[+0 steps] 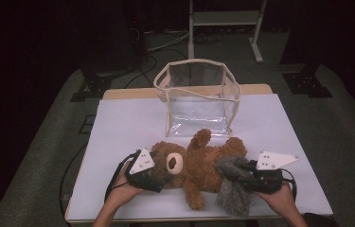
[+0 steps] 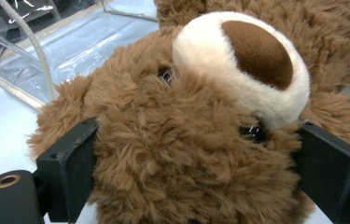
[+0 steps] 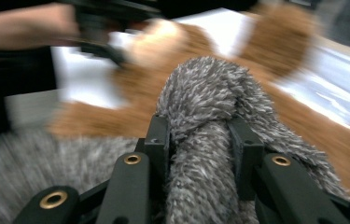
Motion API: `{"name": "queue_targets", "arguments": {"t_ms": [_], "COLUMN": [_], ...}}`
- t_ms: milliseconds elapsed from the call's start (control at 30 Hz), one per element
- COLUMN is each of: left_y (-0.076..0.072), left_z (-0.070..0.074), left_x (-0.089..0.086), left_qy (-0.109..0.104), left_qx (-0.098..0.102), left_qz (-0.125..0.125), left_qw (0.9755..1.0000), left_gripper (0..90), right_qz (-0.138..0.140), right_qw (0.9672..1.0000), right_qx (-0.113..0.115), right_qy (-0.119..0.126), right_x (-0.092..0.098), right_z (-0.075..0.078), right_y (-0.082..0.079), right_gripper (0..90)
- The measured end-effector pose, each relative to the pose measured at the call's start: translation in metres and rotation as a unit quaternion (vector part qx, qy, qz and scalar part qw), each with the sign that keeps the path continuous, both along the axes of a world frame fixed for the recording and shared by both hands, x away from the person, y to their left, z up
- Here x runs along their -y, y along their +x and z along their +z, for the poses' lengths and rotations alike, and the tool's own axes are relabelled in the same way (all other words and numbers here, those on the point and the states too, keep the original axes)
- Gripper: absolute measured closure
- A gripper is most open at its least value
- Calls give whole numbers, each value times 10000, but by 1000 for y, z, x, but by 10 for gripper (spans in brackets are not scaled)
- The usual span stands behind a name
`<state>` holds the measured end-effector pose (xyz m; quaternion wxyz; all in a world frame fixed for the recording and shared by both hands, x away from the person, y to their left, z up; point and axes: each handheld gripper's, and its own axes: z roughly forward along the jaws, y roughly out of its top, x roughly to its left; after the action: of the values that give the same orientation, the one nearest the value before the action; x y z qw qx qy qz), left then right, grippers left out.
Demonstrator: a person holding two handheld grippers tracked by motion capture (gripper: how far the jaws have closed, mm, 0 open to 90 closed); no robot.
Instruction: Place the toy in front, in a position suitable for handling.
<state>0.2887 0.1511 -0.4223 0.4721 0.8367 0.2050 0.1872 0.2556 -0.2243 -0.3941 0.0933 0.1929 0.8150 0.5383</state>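
**Both grippers closed on plush at the near edge of the table**

Left gripper (image 1: 158, 176) is seen with its jaws spread wide around the head of the brown teddy bear (image 1: 199, 165); in the left gripper view the two black jaws are pressed into the fur on either side of the head, below the cream muzzle (image 2: 242, 65) with its dark brown nose. Right gripper (image 1: 241, 174) is held much narrower, and its jaws are clamped on a fold of the grey plush piece (image 1: 232, 187), which is bunched up between them in the right gripper view.

The bear is laid on its back on the white table cover (image 1: 128, 123), near the person's edge and just in front of the clear bag (image 1: 196, 97). Its long axis is run across the table, from the head at the left gripper to the legs at the right gripper, with the face turned upward. One arm is raised toward the bag and the other is pointed toward the near edge. The grey piece is draped over the bear's lower body and hangs toward the near edge.

No brand, label or legible writing can be made out on the bear, the grey piece or the bag.
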Motion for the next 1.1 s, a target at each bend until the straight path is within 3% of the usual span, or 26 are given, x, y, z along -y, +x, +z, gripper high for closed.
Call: {"name": "queue_targets", "arguments": {"t_ms": [33,67,100,233,367,533,600,733,767,800,900,933,967,1000,1033,1100], "left_y": [0,0,0,-1,-2,-2,-2,-1,0,0,1,1,2,2,2,1], "left_z": [0,0,0,1,1,2,3,4,4,4,4,4,4,4,3,3], "left_x": [0,0,0,0,0,2,2,4,4,4,2,2,2,2,3,3], "left_qy": [12,9,9,-28,15,52,142,185,166,142,130,130,117,117,106,163], "left_qx": [-3,-7,-7,-25,-9,-5,38,58,50,40,50,50,54,54,56,83], "left_qz": [7,13,13,39,31,6,-80,-140,-139,-145,-207,-207,-204,-204,-198,-184], "left_qw": [10000,10000,10000,10000,10000,10000,9999,9997,9998,9998,9997,9997,9997,9997,9997,9997], "left_gripper": [101,101,101,102,102,103,104,104,104,104,104,104,104,104,104,104], "right_qz": [252,233,196,-259,-780,-966,-1051,-1091,-1121,-1121,-1615,-1615,-1813,-1813,-1742,-1603], "right_qw": [9994,9987,9987,9994,9967,9951,9942,9934,9931,9931,9861,9861,9824,9824,9836,9861], "right_qx": [109,240,253,77,-14,-72,89,142,38,38,-70,-70,-278,-278,-449,-427], "right_qy": [-220,-388,-405,-202,-218,-194,-214,-326,-339,-339,-391,-391,-364,-364,-125,-66], "right_x": [-12,-15,-15,8,23,24,21,16,15,15,24,24,35,35,42,44], "right_z": [2,1,0,-4,-9,-11,-2,4,4,4,-6,-6,-14,-14,-18,-15], "right_y": [-4,-5,-4,8,14,21,30,46,60,60,83,83,88,88,85,77], "right_gripper": [648,644,645,647,648,648,647,647,647,647,646,646,647,647,647,645]}}
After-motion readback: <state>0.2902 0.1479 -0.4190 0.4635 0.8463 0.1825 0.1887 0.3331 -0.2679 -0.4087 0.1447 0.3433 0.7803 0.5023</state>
